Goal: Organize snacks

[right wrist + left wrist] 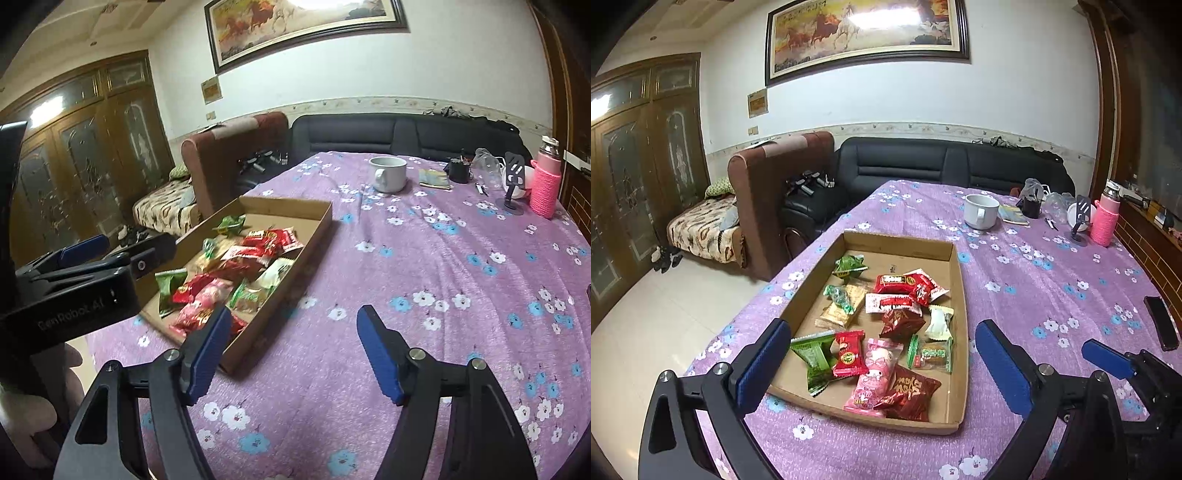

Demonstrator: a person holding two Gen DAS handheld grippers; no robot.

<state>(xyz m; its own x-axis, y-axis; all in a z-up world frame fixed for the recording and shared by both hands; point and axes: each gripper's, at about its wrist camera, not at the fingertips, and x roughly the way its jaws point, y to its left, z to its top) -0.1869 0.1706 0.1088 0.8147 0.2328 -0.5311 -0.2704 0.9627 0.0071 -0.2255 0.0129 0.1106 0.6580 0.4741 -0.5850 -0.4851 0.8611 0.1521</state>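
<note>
Snacks sit loose in one shallow cardboard tray (955, 280) on the purple floral tablecloth (1034, 280), left of table centre. Left gripper (882, 363) hangs wide open above the tray's near end, holding nothing. Right gripper (291, 350) is open and empty over bare cloth, right of the tray.

Risk: wrappers overlap, so a pinch may lift two, or nudge the light tray.

Count: roughly fourteen packets, overlap obscures some. One white mug (979, 212), one pink bottle (1106, 218).

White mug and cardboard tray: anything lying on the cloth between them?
Nothing: only bare purple flowered tablecloth separates the mug from the tray, clearest in the left wrist view.
</note>
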